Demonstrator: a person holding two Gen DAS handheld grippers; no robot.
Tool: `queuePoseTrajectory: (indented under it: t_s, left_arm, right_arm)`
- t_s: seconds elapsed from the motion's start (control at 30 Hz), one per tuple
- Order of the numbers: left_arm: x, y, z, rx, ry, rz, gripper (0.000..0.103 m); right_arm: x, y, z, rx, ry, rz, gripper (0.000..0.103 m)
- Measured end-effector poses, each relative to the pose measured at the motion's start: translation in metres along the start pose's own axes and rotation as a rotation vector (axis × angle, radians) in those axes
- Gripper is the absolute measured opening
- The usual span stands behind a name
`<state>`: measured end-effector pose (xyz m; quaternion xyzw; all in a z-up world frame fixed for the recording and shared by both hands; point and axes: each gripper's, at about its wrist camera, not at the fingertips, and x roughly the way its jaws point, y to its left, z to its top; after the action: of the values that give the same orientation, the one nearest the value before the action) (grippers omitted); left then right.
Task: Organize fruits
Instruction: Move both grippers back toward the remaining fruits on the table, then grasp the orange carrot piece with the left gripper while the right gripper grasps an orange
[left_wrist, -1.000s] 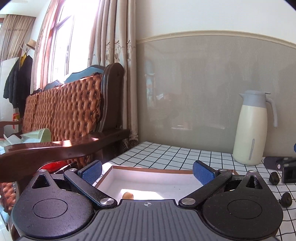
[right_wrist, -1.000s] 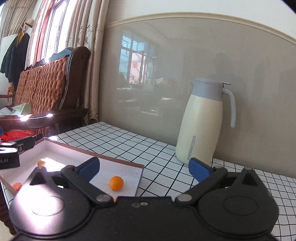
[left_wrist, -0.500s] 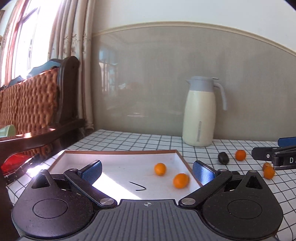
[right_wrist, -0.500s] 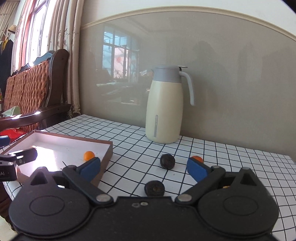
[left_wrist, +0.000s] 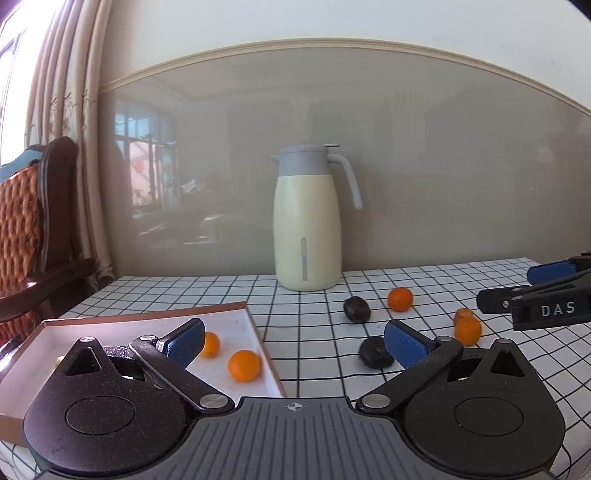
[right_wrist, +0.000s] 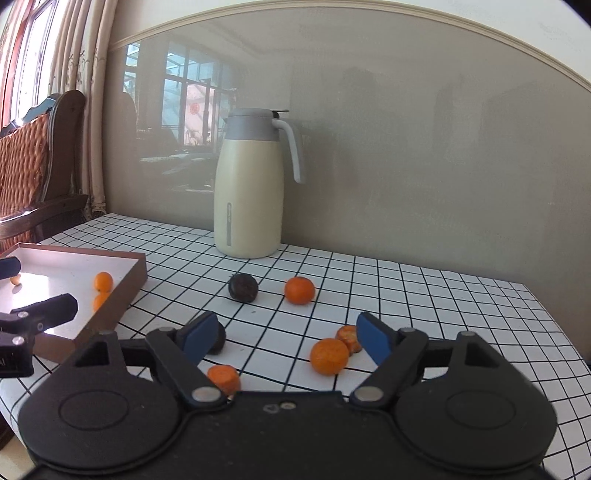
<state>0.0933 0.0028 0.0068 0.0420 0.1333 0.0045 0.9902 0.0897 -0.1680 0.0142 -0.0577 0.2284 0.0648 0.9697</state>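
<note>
Now both views have swung off the sofa and onto the checked worktop (right_wrist: 406, 291), so the loose fruit is within reach. Far back stands the cream jug (right_wrist: 251, 192); at left, the white tray (left_wrist: 236, 317) holds two small oranges (left_wrist: 243, 365). Nothing sits between the right hand-held gripper's (right_wrist: 284, 338) closing jaws; an orange (right_wrist: 329, 356) lies just beyond. Wide and empty is the left hand-held gripper (left_wrist: 293, 341), near a dark fruit (left_wrist: 375, 352).

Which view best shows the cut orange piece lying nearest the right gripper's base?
The right wrist view: the cut orange piece lies in plain sight on the checked tablecloth, partly behind the gripper's linkage. The left wrist view does not show it; that gripper's body covers the near tabletop.
</note>
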Motion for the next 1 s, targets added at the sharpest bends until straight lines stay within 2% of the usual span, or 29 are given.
queuePoseTrajectory:
  t_s: [0.13,0.2,0.37,0.43,0.57,0.7,0.77,1.0]
  left_arm:
    - [0.009,-0.026,-0.001,0.018,0.015,-0.068,0.102]
    - [0.015,-0.036,-0.003,0.019,0.034,-0.083,0.086]
    - [0.032,-0.063,-0.011,0.023,0.089,-0.113,0.083]
    - [0.037,-0.071,-0.013,0.025,0.1,-0.123,0.079]
    - [0.051,-0.084,-0.019,0.016,0.159,-0.146,0.057]
    - [0.062,-0.094,-0.025,0.024,0.206,-0.163,0.052]
    - [0.069,-0.098,-0.026,0.035,0.22,-0.159,0.051]
    - [0.083,-0.099,-0.026,0.015,0.272,-0.164,0.049]
  right_arm:
    - [0.004,-0.017,-0.008,0.012,0.036,-0.026,0.066]
    - [0.003,-0.023,-0.01,0.016,0.037,-0.037,0.066]
    - [0.007,-0.04,-0.018,0.031,0.052,-0.051,0.065]
    - [0.013,-0.045,-0.022,0.029,0.069,-0.049,0.06]
    - [0.022,-0.05,-0.026,0.034,0.09,-0.033,0.055]
    - [0.032,-0.051,-0.028,0.044,0.106,-0.009,0.052]
    - [0.038,-0.052,-0.029,0.05,0.121,0.003,0.049]
    - [0.055,-0.05,-0.03,0.075,0.153,0.018,0.046]
